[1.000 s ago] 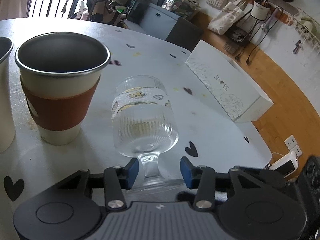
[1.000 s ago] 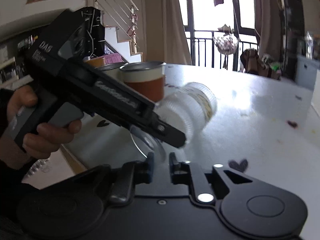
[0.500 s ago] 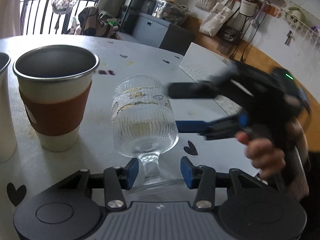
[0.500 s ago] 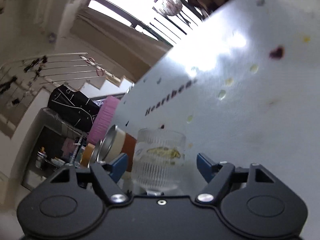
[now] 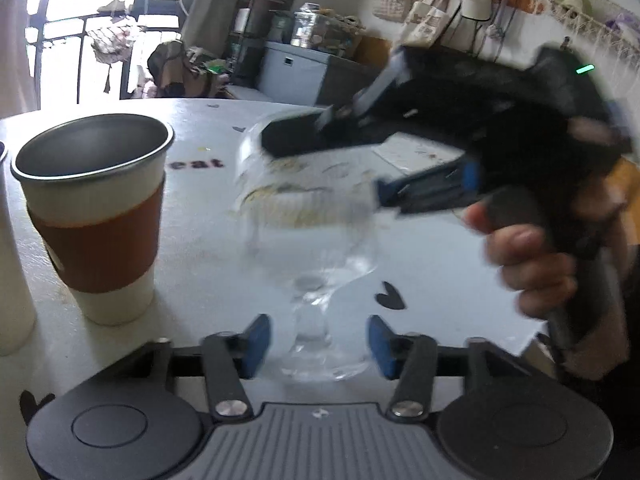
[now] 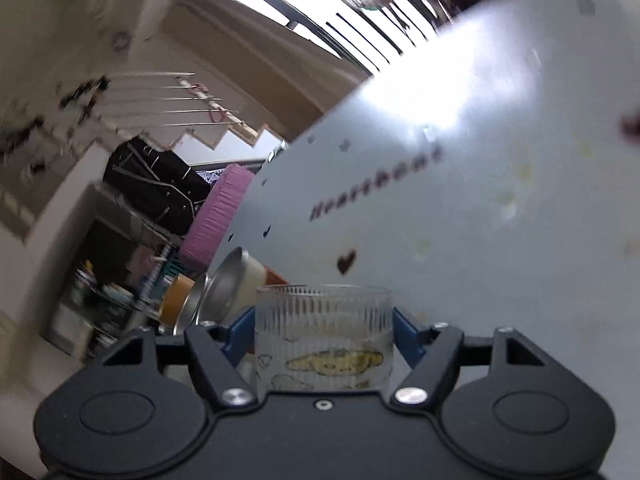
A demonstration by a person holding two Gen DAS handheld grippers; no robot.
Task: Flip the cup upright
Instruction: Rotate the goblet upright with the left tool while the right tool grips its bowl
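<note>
Ribbed clear glass forms the stemmed cup (image 5: 308,236), which stands foot-down on the white table (image 5: 432,256), its rim up. The right gripper (image 6: 324,334) straddles the bowl near the rim, a blue pad (image 6: 406,338) at each side; whether the pads press the glass or only flank it cannot be told through the blur. The left gripper (image 5: 316,338) sits low at the stem with its jaws spread wide, both pads clear of the glass and holding nothing. Just beside the cup stands a steel tumbler (image 5: 96,216) with a brown sleeve.
</note>
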